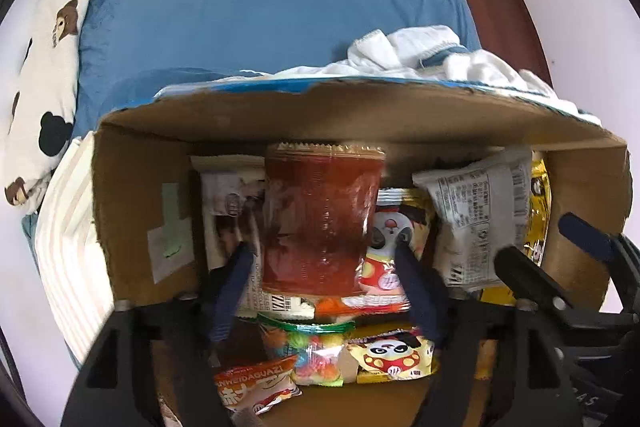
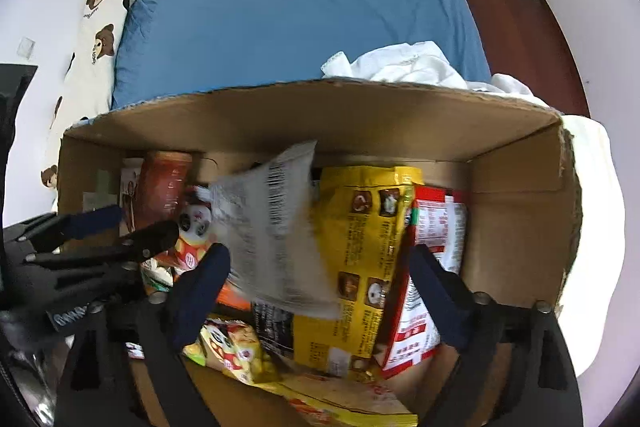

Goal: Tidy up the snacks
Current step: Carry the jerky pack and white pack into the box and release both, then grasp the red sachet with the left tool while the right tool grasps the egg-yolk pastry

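We judge the job well along: many packets already fill the cardboard box [image 2: 520, 211], and both jaws stand open, a red packet [image 1: 320, 223] between the left ones, a grey packet [image 2: 276, 227] between the right, neither gripped.

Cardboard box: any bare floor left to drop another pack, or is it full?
The cardboard box has bare floor in two patches: along its right wall beside the red-and-white pack, and at the near edge right of the orange pack. Centre and left are crowded: red pouch, grey pack, yellow bag, panda packs.
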Tool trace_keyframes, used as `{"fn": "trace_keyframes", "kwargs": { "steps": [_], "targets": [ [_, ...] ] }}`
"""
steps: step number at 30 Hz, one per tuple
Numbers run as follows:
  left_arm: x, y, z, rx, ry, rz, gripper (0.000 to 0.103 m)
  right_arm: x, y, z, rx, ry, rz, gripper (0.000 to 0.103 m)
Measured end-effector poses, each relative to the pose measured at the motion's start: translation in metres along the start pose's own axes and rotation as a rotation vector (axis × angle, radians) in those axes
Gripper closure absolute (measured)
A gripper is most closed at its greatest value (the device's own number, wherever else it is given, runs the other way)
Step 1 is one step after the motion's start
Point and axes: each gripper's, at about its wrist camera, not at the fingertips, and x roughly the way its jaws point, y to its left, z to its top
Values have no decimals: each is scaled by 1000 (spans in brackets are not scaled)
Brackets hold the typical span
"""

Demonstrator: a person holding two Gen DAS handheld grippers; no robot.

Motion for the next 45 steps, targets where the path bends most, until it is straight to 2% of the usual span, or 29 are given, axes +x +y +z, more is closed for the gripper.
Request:
{"fn": "trace_keyframes", "kwargs": {
  "steps": [1, 2, 5, 12, 21, 31, 38, 45],
  "targets": [
    [0, 2, 0, -7, -1, -2, 14, 1, -2, -1, -4, 8, 6, 8],
    [0, 3, -1, -11, -9, -10, 13, 2, -3, -1, -9, 15, 4, 6],
    [-3, 4, -7, -18, -16, -18, 12, 0, -4, -6, -28, 12, -33, 5],
    [-15, 2, -24, -8, -52, -2, 11, -12, -4, -22, -23, -13, -42, 5],
    [-68, -1, -68, -12, -249, 36, 11, -51, -5, -59, 6, -123, -32, 5],
    [-120, -3, -132, -18, -443, 47, 11, -103, -10, -115, -5, -286, -77, 5],
    [-152, -13, -188, -15, -575, 63, 11, -146, -7, -168, -17, -403, -82, 5],
    [-173, -16, -248, -25, -670, 80, 11, -181, 0, -227, -30, -491, -64, 5]
  ]
}}
